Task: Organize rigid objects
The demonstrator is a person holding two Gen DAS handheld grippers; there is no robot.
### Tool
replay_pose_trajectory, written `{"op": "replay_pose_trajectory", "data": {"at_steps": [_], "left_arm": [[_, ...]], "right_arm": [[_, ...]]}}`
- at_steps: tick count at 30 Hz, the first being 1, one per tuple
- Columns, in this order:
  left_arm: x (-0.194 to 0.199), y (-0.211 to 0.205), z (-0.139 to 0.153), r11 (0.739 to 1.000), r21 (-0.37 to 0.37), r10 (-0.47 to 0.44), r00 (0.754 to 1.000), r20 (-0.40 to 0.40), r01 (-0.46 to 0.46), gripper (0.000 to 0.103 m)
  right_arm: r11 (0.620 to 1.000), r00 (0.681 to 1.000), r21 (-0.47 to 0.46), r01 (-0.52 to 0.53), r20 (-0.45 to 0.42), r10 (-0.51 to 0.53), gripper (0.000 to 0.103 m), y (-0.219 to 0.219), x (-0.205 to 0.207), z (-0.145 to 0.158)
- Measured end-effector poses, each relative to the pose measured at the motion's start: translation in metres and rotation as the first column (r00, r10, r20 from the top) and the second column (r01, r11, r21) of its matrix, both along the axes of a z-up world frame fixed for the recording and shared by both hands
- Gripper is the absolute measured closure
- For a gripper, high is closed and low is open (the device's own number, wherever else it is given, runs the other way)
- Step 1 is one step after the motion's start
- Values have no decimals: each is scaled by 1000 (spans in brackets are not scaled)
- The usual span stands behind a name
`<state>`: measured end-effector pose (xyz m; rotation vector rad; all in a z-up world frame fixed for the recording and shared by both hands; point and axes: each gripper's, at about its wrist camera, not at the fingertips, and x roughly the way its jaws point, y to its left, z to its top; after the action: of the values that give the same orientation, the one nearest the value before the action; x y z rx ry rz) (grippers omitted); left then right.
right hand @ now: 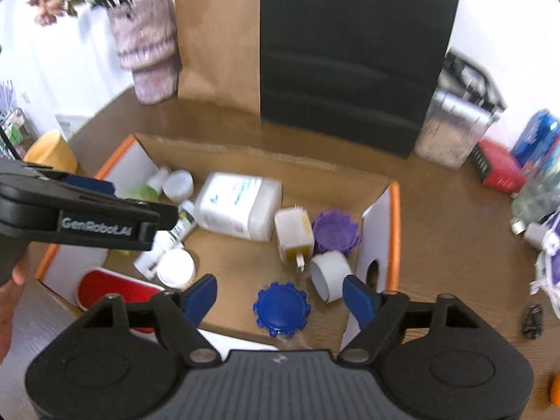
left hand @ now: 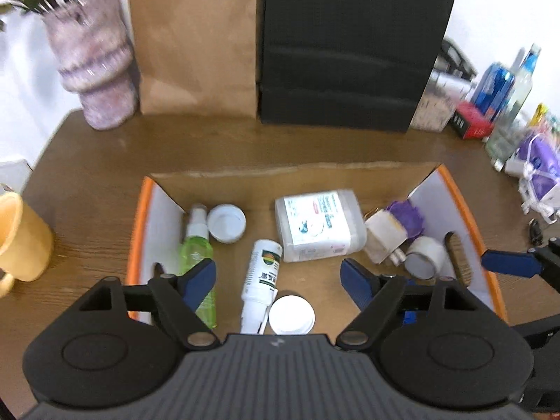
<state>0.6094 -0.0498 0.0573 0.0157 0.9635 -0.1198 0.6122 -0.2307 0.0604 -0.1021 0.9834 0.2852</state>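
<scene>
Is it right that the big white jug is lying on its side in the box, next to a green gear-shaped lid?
Not quite. The jug does lie on its side in the box, but the gear-shaped lid near it is purple, not green. The right wrist view shows it.

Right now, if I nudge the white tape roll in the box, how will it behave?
The white tape roll lies on its side, so it would probably roll toward the blue cap. It looks hollow, likely light. Its smooth curved wall may slip.
</scene>
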Motion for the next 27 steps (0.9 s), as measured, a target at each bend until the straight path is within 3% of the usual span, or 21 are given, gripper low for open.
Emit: {"op": "replay_pose_trajectory", "data": {"at_steps": [2,5,8,12,20,23,27], "left_arm": [[-15,3,18,1000,-11,7,999,48,-7,20],[-45,11,45,999,-47,33,983,181,-24,17],[-79,17,63,999,-39,49,936,348,-38,8],[-117,21,74,997,6,58,862,503,-71,2],[-178,28,74,999,-1,37,762,647,-48,2],[-193,32,76,999,-4,33,732,680,-42,2],[-205,36,79,998,-26,56,720,691,-53,2]], "right_arm": [[1000,999,1,15,46,-15,19,-1,-11,16],[998,989,37,49,141,-53,18,-7,-32,39],[991,955,111,69,280,-98,16,-16,-59,56],[988,869,135,80,476,-135,15,-21,-97,66],[978,736,191,84,650,-190,15,-28,-148,71],[980,713,168,104,675,-191,14,-27,-160,69],[978,695,172,114,689,-202,14,-26,-175,67]]}}
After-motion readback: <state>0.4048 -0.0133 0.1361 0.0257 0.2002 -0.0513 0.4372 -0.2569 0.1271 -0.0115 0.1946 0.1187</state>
